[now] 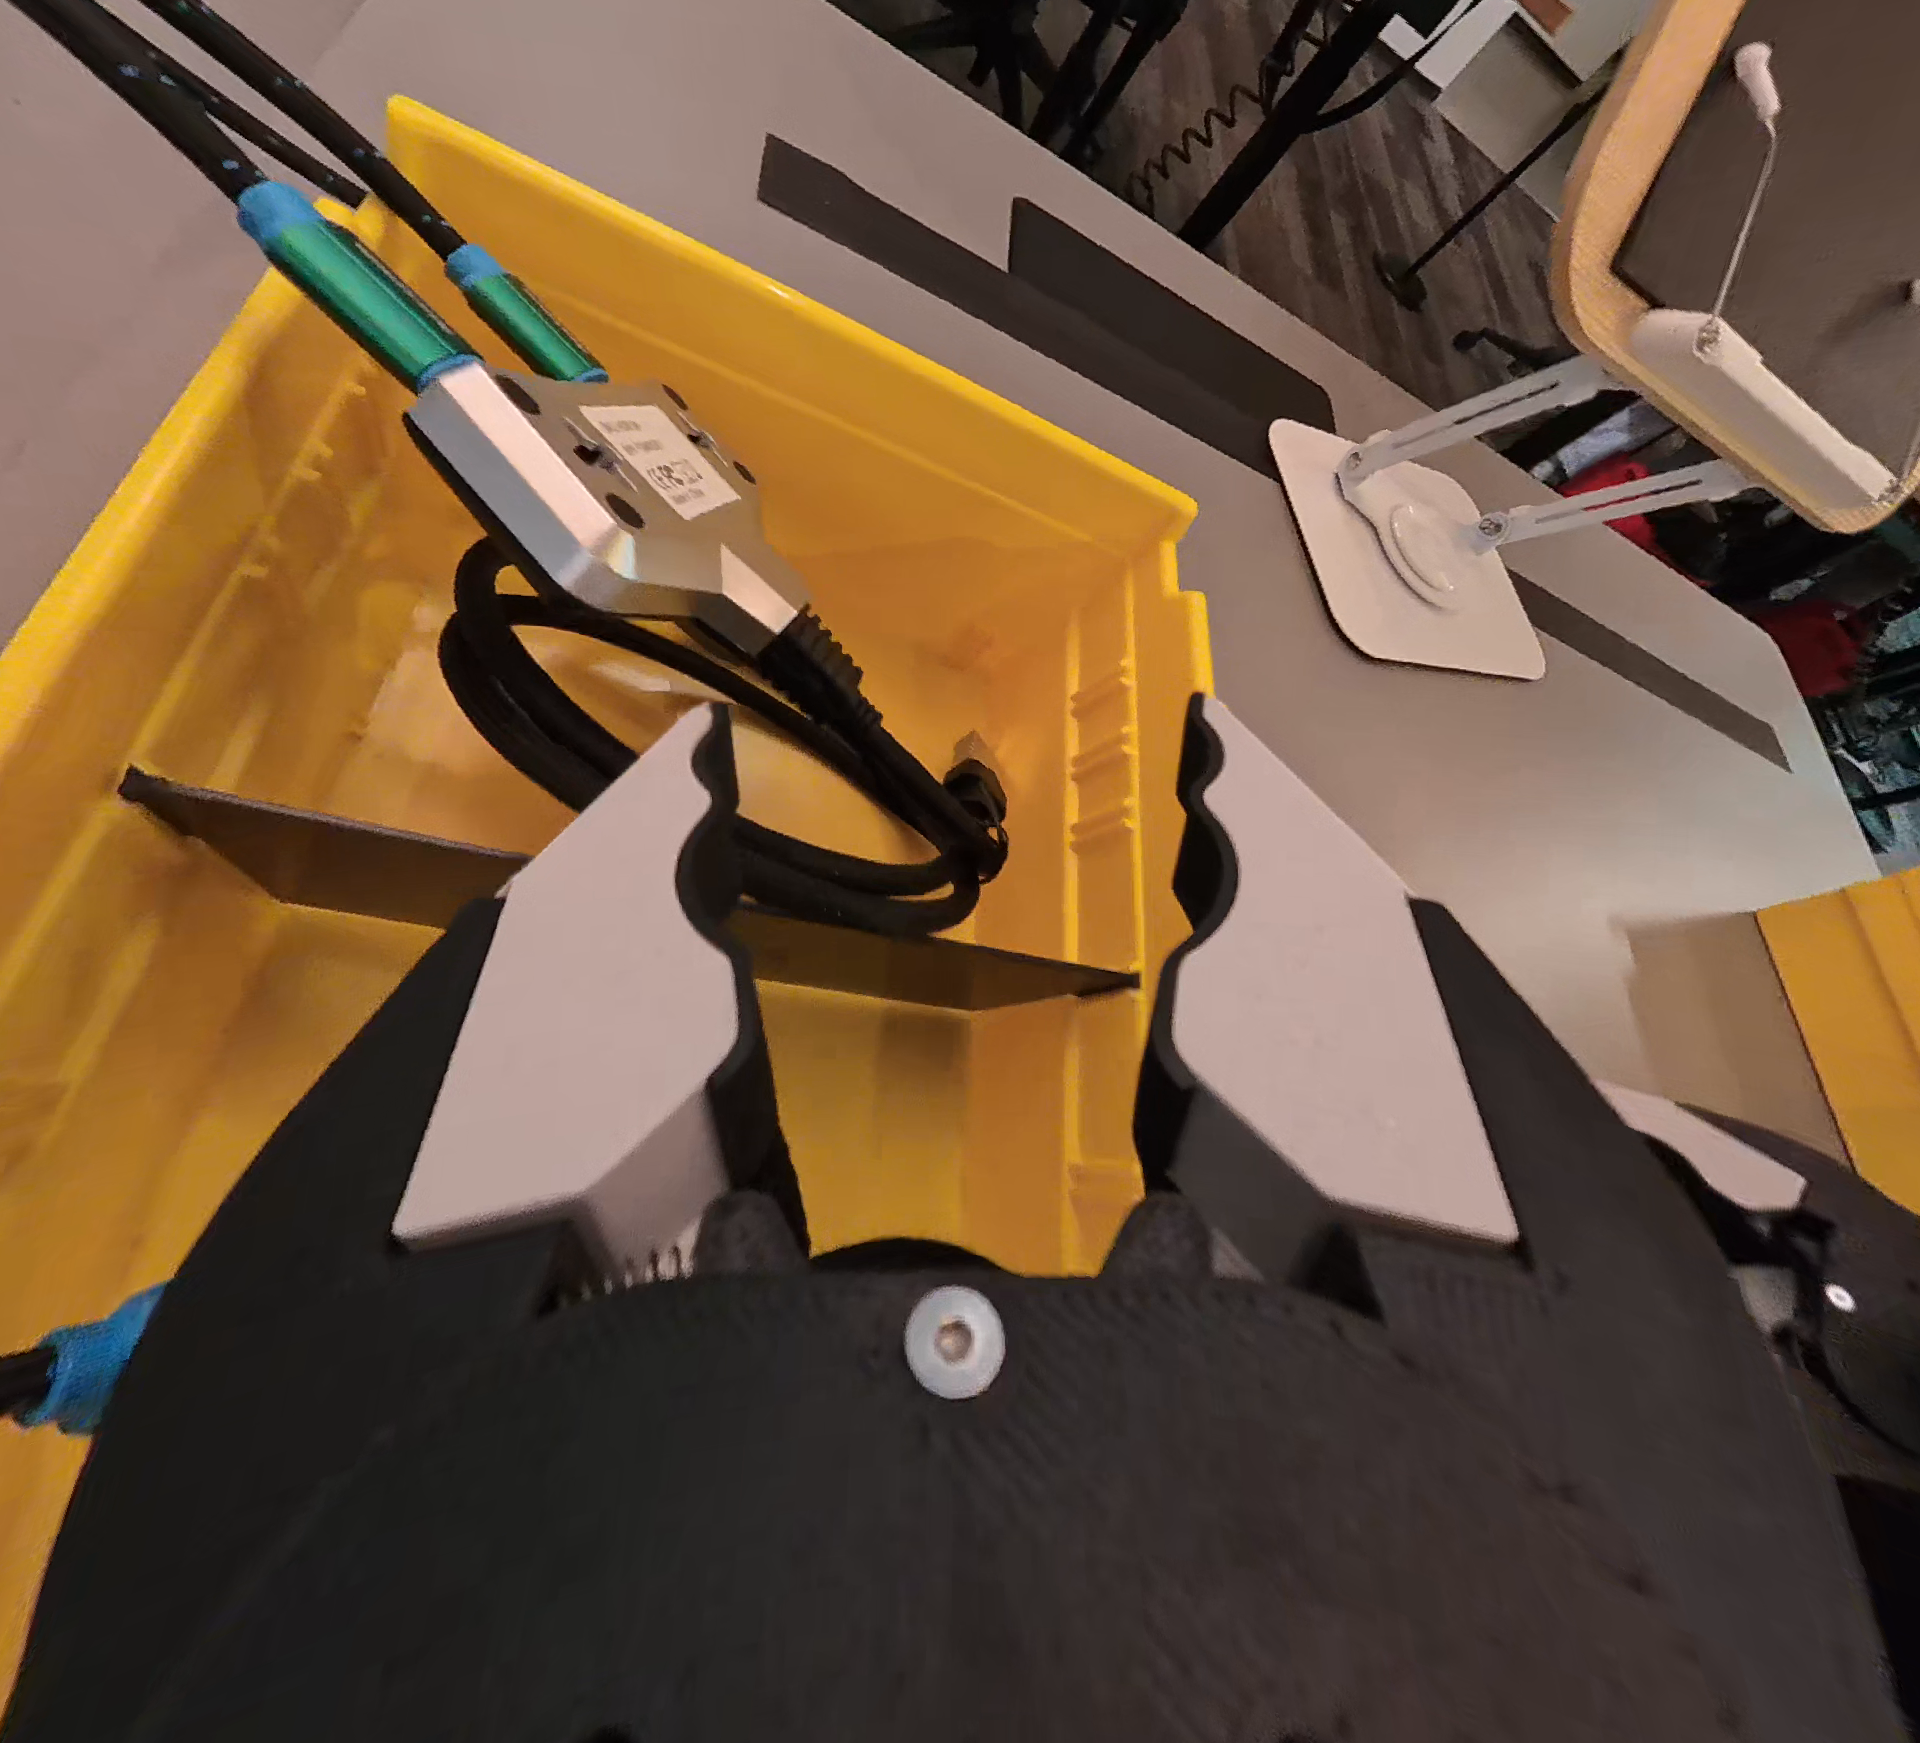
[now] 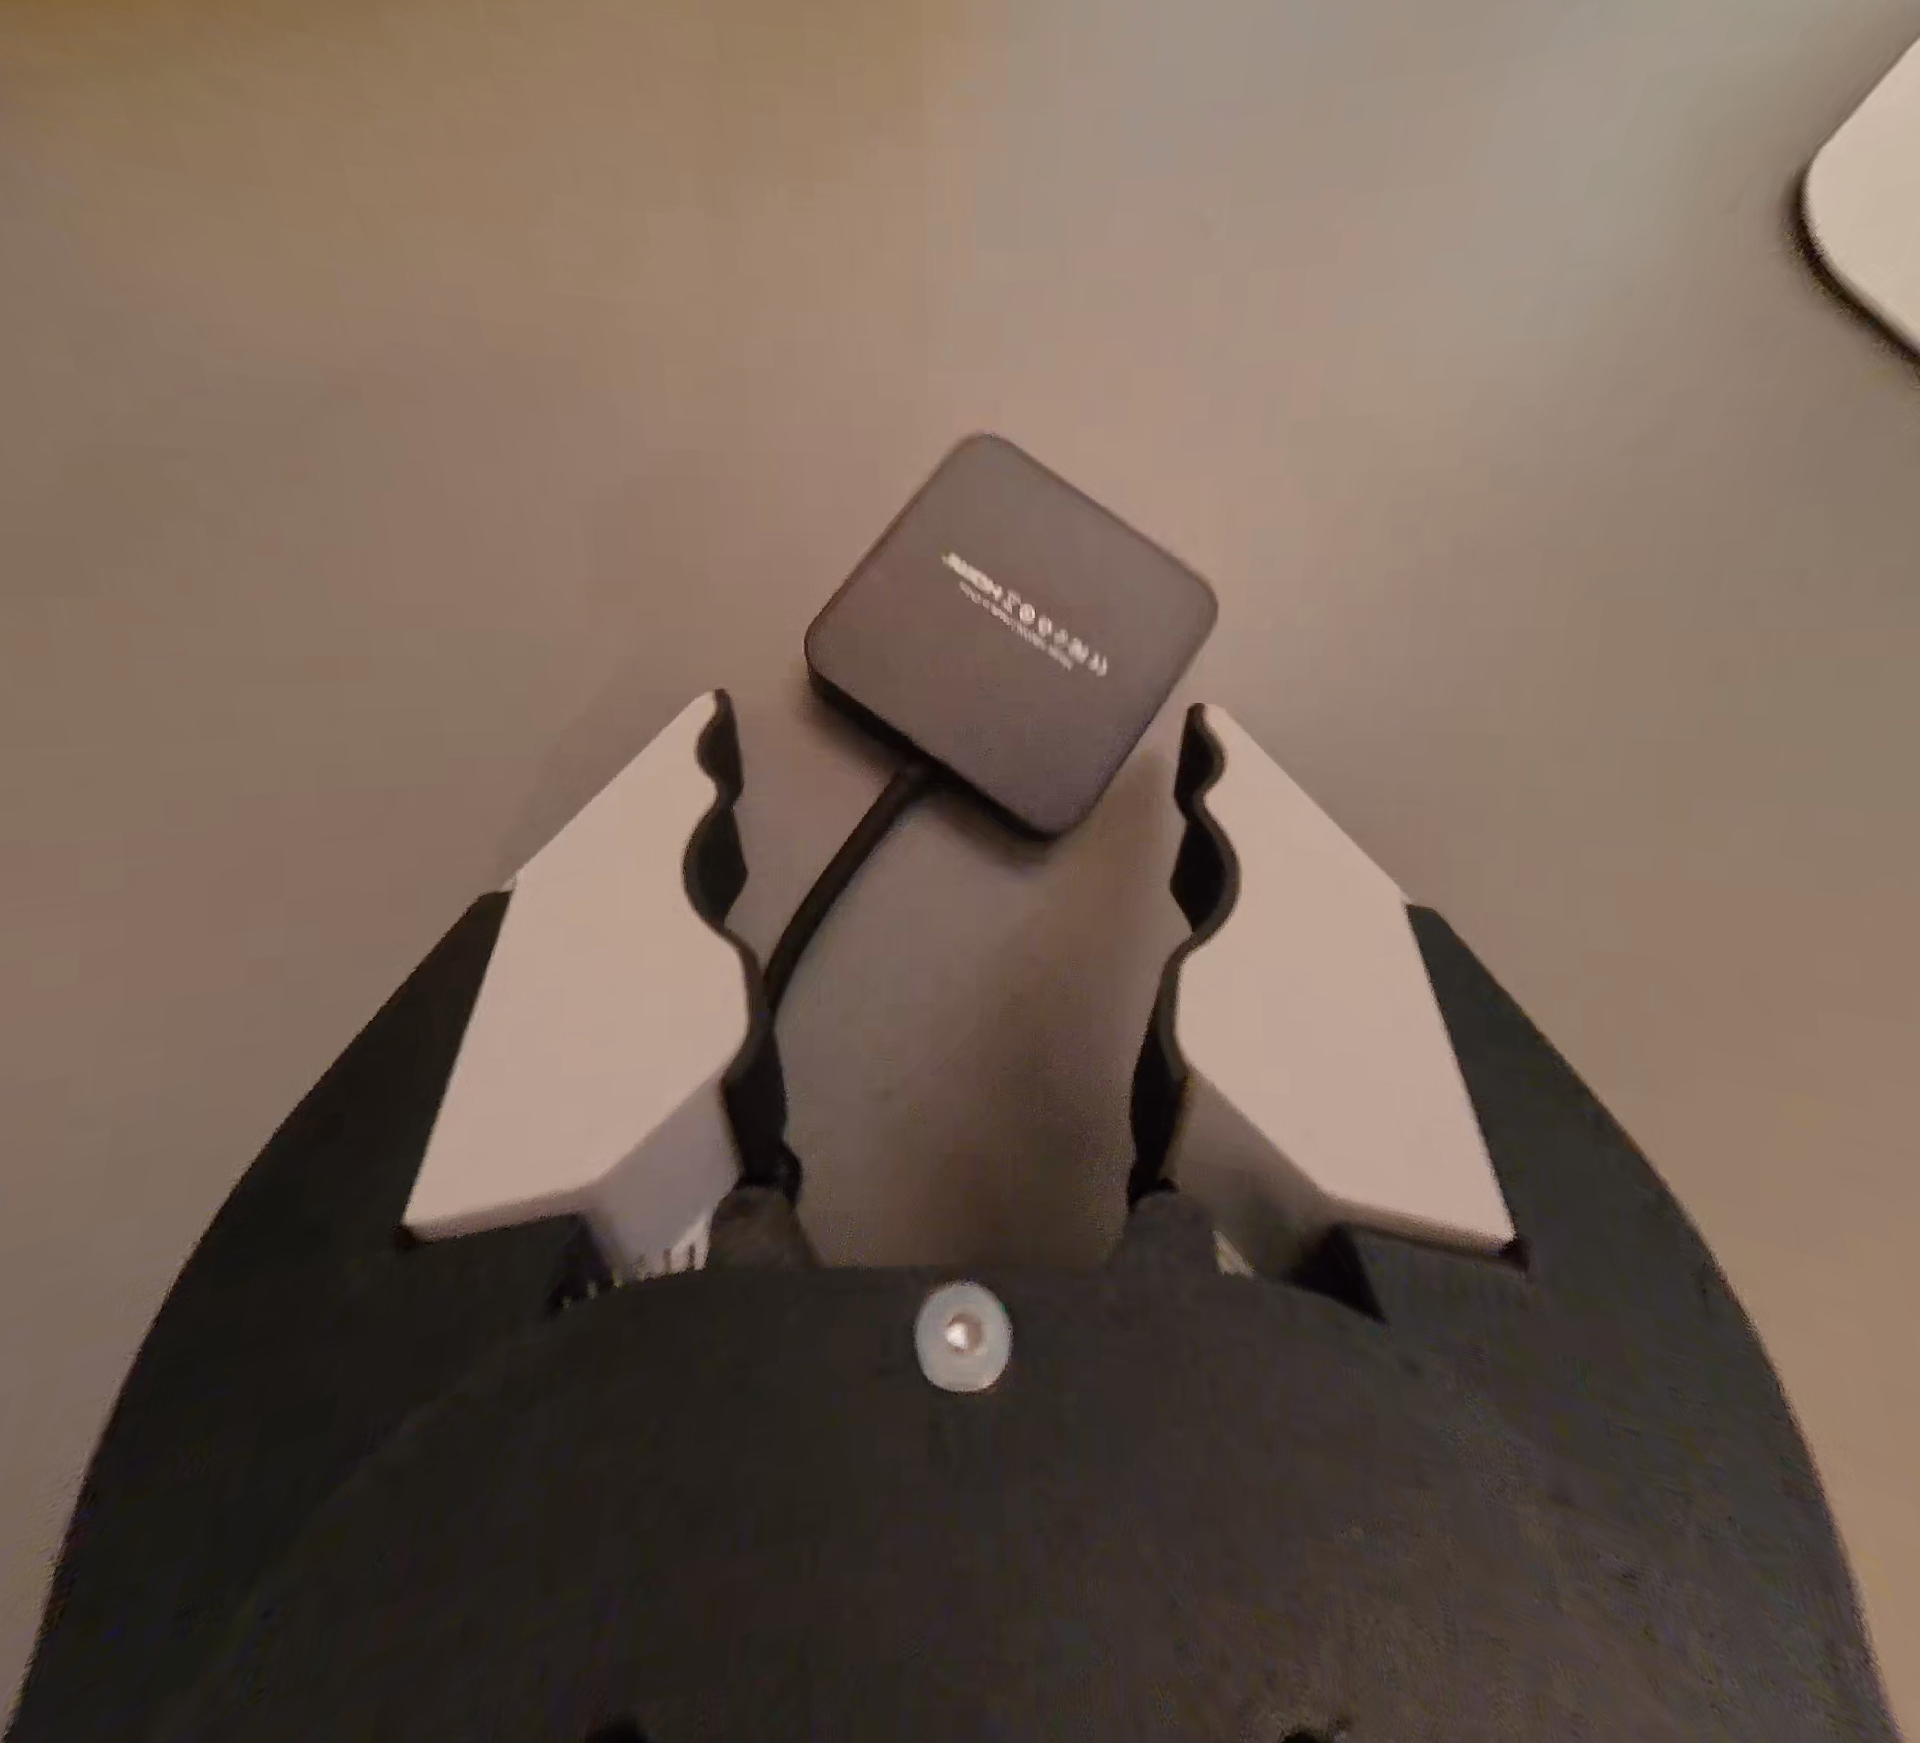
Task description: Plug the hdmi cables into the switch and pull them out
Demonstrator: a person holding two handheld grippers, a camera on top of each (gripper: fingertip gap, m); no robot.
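So the two wrist views show totally different stuff. Only the left wrist view has the yellow bin (image 1: 935, 405), sitting on a grey table (image 1: 644, 72). Hanging above the bin toward 10 o'clock is a silver switch (image 1: 608, 498), underside up with a white sticker on it. Two braided black cables (image 1: 166, 83) come in from the 10 o'clock corner, and both green plugs (image 1: 353, 296) are seated in the switch's far end. One more black cord leaves the near end at 5 o'clock and drops into a coil (image 1: 727, 800) on the bin floor, with a loose plug at the coil's 3 o'clock side. One dark divider (image 1: 312, 846) crosses the bin. The left gripper (image 1: 956, 748) hovers over the bin with its jaws spread wide, nothing between them. Off at 2 o'clock there's one white stand base (image 1: 1403, 540) with thin white arms, and office chairs further back.

The right wrist view has none of that, just a sliver of yellow at 11 o'clock and a white corner at 3 o'clock. What it does show is one small black square box (image 2: 1013, 633) lying flat on the table (image 2: 520, 291), with a single thin black lead (image 2: 831, 883) running back toward the left finger. The right gripper (image 2: 956, 748) is also gaping wide, empty, with the box just ahead of its fingertips.
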